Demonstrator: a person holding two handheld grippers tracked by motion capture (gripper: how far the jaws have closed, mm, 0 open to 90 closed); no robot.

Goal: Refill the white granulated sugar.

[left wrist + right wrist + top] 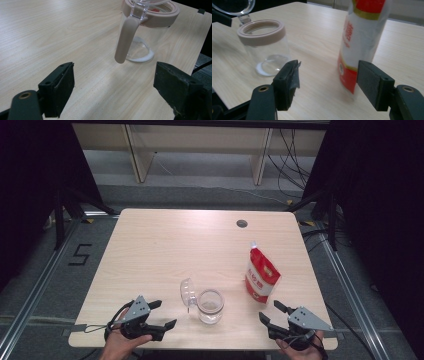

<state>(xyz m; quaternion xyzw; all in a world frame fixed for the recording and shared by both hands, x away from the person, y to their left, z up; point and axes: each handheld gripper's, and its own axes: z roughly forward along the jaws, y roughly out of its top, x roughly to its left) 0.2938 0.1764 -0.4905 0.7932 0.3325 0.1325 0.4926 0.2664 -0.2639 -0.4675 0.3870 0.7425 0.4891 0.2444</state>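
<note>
From above, a pale wood counter (150,250) is standing on grey floor (dark curtains flanking). The lidded glass jar (210,306) is sitting near its front edge, between the left tool (162,314) and right tool (270,312), a red-white pouch (261,276) standing just beyond the right one. In the left gripper view the left tool (113,82) is gaping, released, before the jar (147,30). In the right gripper view the right tool (328,80) is spreading empty short of the pouch (362,40).

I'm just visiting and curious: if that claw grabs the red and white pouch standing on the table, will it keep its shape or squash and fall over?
The red and white pouch looks like soft film, so it would probably dent between the pads. It stands tall on a narrow base and leans slightly, so a push could tip it. Its glossy skin may slip.
</note>
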